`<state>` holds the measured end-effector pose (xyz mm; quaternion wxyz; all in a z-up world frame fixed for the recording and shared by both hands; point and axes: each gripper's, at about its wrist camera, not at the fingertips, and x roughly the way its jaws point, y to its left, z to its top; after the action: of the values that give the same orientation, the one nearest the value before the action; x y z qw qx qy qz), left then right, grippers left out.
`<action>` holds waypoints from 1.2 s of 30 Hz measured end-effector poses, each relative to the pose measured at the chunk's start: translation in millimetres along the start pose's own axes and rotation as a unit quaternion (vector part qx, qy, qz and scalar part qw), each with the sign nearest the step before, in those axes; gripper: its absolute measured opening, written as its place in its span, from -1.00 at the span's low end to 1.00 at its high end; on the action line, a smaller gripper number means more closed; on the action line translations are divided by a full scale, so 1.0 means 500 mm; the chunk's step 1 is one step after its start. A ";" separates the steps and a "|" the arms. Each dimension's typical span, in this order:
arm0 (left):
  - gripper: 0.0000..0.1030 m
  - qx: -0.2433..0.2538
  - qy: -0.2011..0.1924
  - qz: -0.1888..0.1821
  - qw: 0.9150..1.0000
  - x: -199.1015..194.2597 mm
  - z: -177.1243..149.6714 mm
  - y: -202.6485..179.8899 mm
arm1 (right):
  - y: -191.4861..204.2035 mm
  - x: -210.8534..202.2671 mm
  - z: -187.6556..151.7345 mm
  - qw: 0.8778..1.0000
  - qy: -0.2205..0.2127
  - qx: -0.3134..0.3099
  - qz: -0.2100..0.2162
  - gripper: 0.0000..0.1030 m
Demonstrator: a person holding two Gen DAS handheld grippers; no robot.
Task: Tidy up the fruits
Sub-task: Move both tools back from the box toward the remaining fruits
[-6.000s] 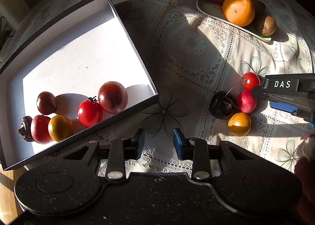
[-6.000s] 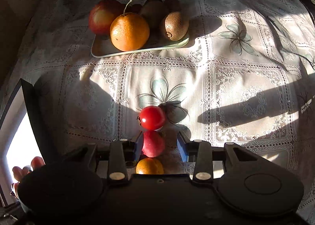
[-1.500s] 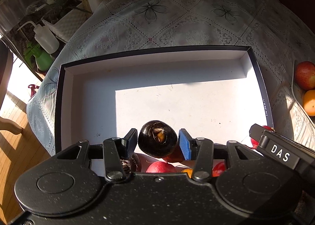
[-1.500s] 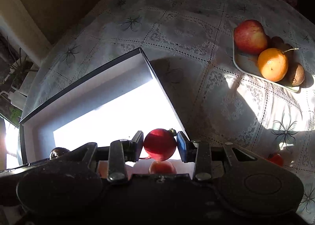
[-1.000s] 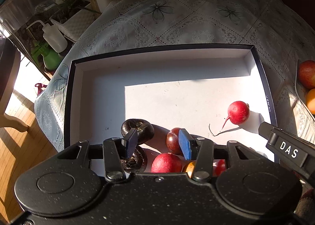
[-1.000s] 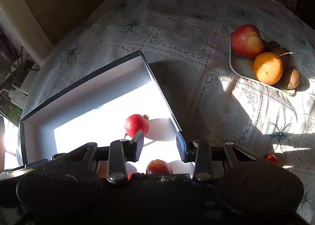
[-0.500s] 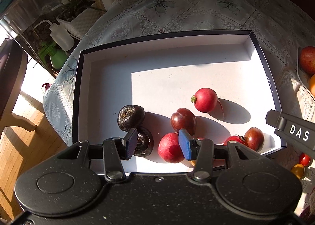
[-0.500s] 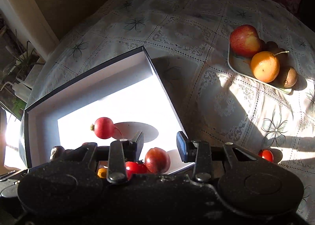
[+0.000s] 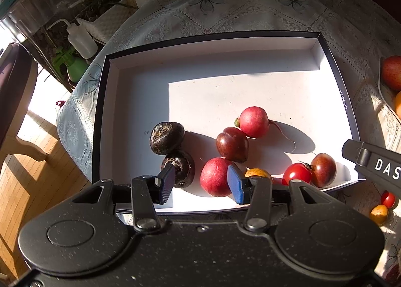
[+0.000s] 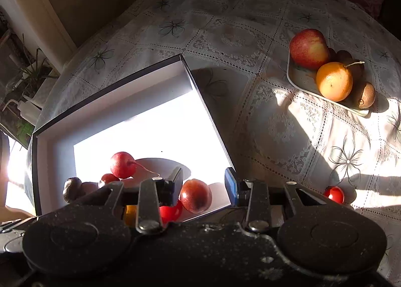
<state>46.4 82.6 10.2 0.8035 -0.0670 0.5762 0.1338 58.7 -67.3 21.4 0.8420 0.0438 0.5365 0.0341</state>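
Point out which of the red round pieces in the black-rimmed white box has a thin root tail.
The pinkish-red round radish farthest into the black-rimmed white box: a thin pale root curls from its right side. The other red radish, by the left gripper, shows none.

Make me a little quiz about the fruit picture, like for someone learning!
1. True or false: the left gripper is holding a fruit.
2. What sits on the tray with the orange and kiwi? A) apple B) banana C) grapes
3. Fill in: the radish lies inside the ____.

Key
1. False: its fingers are open and empty.
2. A, the apple.
3. Box.
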 end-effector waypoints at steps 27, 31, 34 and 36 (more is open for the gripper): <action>0.03 0.132 -0.019 -0.064 0.989 -0.048 -0.079 -0.269 | -0.378 0.026 -0.040 0.984 0.021 0.153 -0.085 -0.25; 0.03 0.152 -0.015 -0.074 0.986 -0.048 -0.095 -0.301 | -0.408 0.046 -0.054 0.982 0.034 0.161 -0.087 -0.22; 0.03 0.158 -0.012 -0.076 0.984 -0.047 -0.103 -0.316 | -0.409 0.058 -0.059 0.982 0.038 0.165 -0.080 -0.22; 0.03 0.163 -0.010 -0.075 0.984 -0.045 -0.107 -0.321 | -0.404 0.065 -0.059 0.983 0.039 0.164 -0.076 -0.22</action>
<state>38.0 -88.0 6.6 0.8172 0.0231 0.5754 -0.0213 48.1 -263.5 -42.6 0.8020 0.1389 0.5692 -0.1164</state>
